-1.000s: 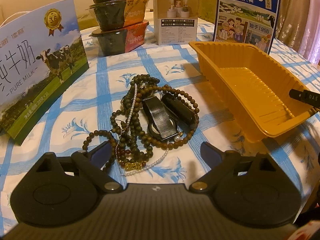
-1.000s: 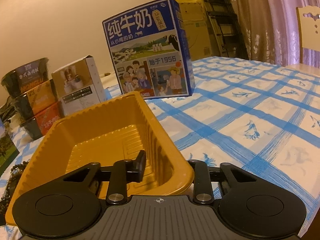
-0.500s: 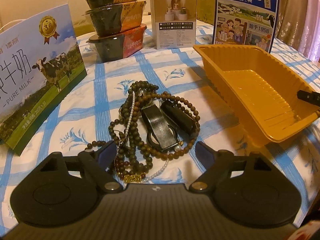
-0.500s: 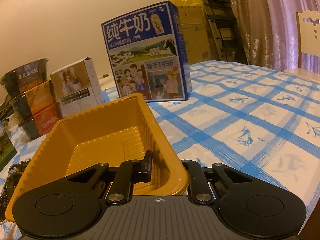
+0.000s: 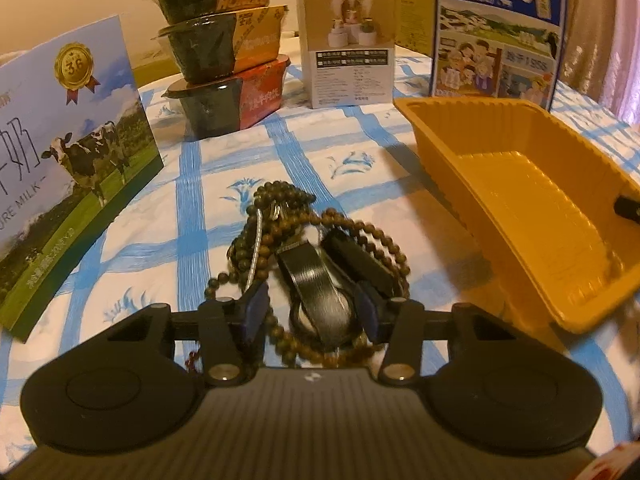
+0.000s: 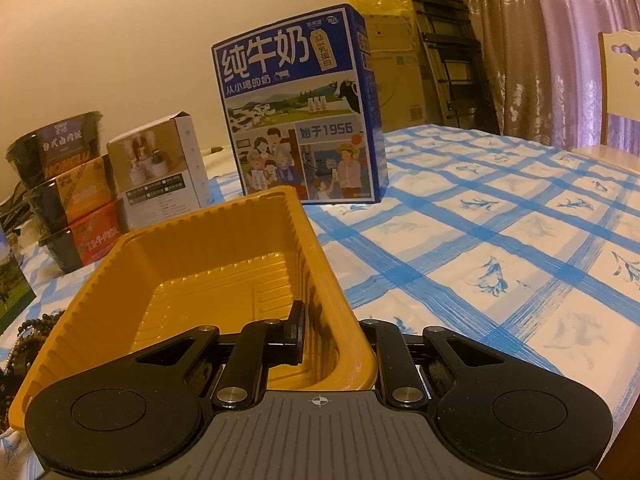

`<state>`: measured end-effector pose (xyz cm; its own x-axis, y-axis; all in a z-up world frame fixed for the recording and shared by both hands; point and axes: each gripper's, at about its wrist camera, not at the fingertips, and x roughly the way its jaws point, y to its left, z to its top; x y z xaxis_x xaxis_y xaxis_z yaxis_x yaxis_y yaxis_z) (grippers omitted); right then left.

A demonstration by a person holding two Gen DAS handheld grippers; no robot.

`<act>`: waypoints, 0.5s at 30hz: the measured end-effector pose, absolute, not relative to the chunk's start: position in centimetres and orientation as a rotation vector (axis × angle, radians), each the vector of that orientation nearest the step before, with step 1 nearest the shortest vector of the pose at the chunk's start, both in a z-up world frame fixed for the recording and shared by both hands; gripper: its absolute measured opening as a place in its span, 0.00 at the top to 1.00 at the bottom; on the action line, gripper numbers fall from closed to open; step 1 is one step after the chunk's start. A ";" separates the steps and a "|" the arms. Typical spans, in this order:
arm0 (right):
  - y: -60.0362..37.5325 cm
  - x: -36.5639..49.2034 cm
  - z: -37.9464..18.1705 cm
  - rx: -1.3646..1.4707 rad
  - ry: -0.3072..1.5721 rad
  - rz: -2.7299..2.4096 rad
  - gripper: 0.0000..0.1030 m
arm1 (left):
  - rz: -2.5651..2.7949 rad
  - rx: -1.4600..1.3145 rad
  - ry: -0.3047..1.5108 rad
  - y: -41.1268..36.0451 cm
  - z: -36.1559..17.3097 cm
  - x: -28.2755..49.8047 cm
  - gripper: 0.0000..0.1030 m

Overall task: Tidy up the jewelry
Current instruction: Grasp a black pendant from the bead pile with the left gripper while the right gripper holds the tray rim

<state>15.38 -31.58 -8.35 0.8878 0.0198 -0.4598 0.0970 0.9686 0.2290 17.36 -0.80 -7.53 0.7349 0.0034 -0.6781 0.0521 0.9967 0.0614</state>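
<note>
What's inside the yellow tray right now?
No jewelry: the yellow tray shows only its bare ribbed floor and one finger of the right hand-held gripper clamping its wall. The near corner is hidden.

Left tongs [image 5: 310, 314]: part-closed around the black watch [image 5: 320, 286]
Beads [image 5: 280, 216]: heaped beneath, on the counter [image 5: 352, 136]
Yellow tray [image 5: 532, 200]: right, empty
</note>
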 end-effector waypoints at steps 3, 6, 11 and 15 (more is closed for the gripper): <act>-31.6 15.4 -8.4 0.250 0.478 -0.040 0.85 | -0.013 0.061 0.753 -0.5 -7.6 18.4 0.62; -31.3 15.5 -8.4 0.246 0.480 -0.034 0.85 | -0.007 0.019 0.772 -0.1 -7.9 19.4 0.67; -31.1 15.6 -8.3 0.245 0.479 -0.022 0.85 | 0.003 -0.009 0.789 0.0 -8.6 20.2 0.72; -31.1 15.5 -8.3 0.248 0.481 -0.021 0.85 | 0.005 -0.024 0.796 -0.1 -8.8 20.7 0.78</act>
<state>15.54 -31.09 -8.28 0.8870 0.0383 -0.4601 0.0779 0.9698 0.2310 20.66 -0.10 -8.85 0.6999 -0.0048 -0.7142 -0.0130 0.9997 -0.0195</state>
